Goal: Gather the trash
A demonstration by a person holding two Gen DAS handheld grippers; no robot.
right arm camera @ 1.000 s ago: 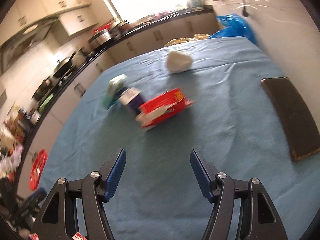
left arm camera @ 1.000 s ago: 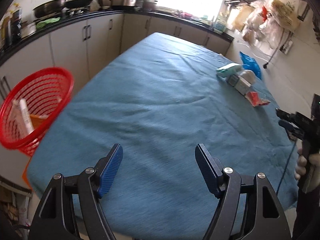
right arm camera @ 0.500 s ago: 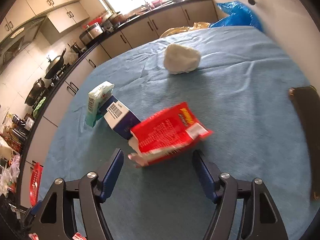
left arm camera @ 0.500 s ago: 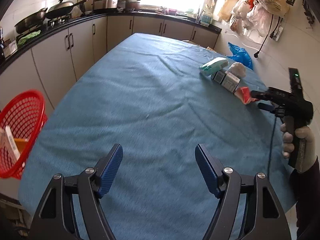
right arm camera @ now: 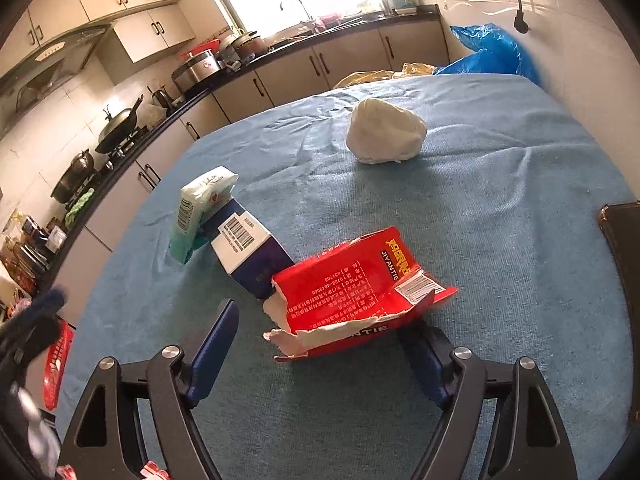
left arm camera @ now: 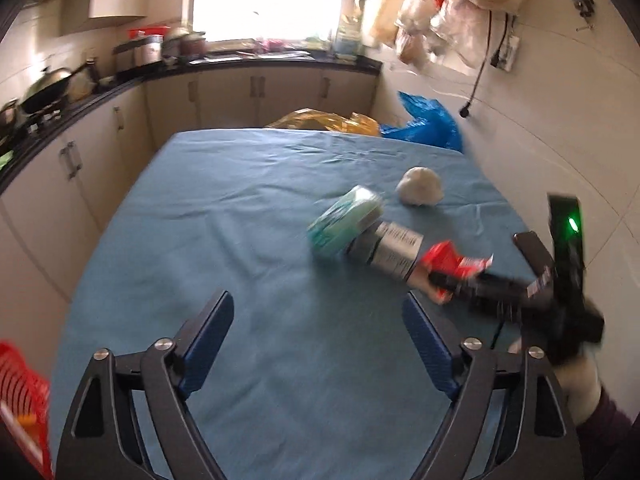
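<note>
A torn red box (right arm camera: 360, 288) lies on the blue tablecloth (right arm camera: 500, 200). My right gripper (right arm camera: 320, 320) stands around its near end, jaws opening. The left pad is clear of the box and the right fingertip sits under its corner. Behind it are a blue-and-white carton (right arm camera: 248, 248), a green tissue pack (right arm camera: 200, 208) and a white crumpled wad (right arm camera: 384, 132). My left gripper (left arm camera: 316, 304) hovers over bare cloth with nothing between its opening jaws. The same pile shows ahead on its right: tissue pack (left arm camera: 344, 222), carton (left arm camera: 390, 250), red box (left arm camera: 452, 264).
A red basket (left arm camera: 20, 400) stands off the table's near left corner. A dark flat slab (right arm camera: 624, 260) lies at the right edge. Blue bag (right arm camera: 488, 52) and yellow bag (left arm camera: 324, 120) sit past the far end. Kitchen cabinets line the left side.
The left view has swung right, away from the basket and towards the pile. The right gripper has closed in on the red box. Both jaws now stand wider.
</note>
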